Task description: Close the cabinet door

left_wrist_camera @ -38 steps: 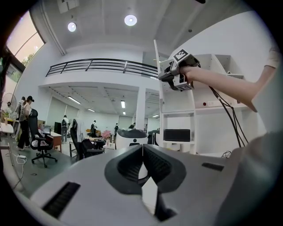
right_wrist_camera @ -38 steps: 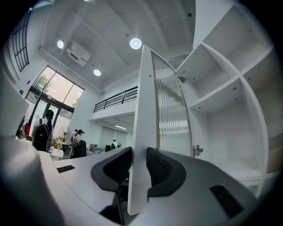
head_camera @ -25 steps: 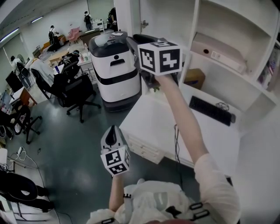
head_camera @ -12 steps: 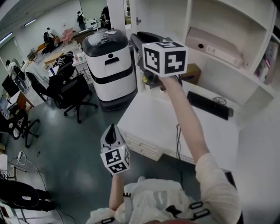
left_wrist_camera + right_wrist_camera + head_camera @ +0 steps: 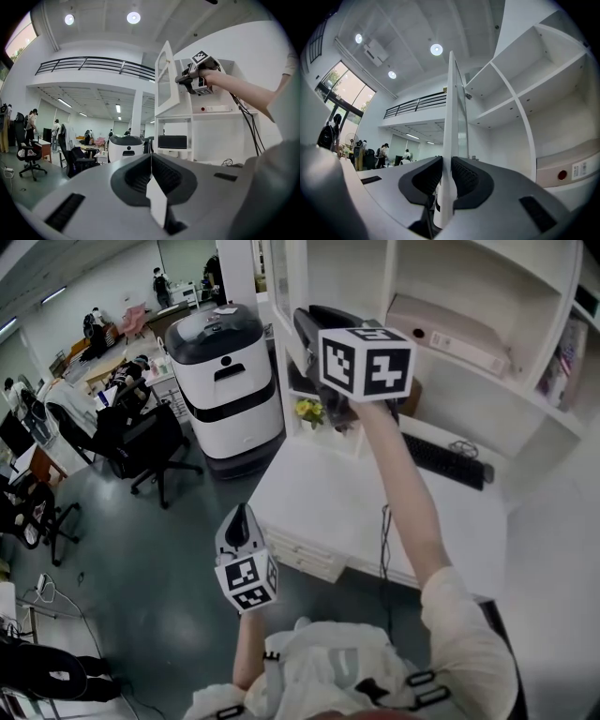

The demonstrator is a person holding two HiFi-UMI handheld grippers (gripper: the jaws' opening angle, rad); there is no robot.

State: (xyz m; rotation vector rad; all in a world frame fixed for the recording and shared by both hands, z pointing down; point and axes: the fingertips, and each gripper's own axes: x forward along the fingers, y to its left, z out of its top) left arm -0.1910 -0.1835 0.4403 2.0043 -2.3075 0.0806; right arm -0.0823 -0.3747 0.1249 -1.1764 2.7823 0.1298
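— Right hand-held gripper (image 5: 446, 165) is clenched on the free edge of the cabinet door (image 5: 451, 93). Its jaws have just been closing, and the white edge sits squeezed between the pads. The door stands swung out from the cabinet (image 5: 543, 75), above the counter (image 5: 356, 512).

— And the left hand-held gripper (image 5: 151, 157)?

— Held low, well apart from the door, jaws pressed together on nothing.

— What could go wrong from here?

— I'd judge the grip is thin. Only a narrow strip of edge is held, so a push off the door's arc could let it slide out. And if the jaws straddle the edge right to the end, the inner one could get pinched between door and cabinet frame, leaving the door ajar.

— Anything you can't see?

— The hinges, and whether there's a catch. In the head view the marker cube (image 5: 366, 362) covers the jaws, so the contact shows only in the right gripper view. There the door is edge-on, so its angle to the cabinet is hard to gauge, and its lower part is hidden behind the gripper's body.
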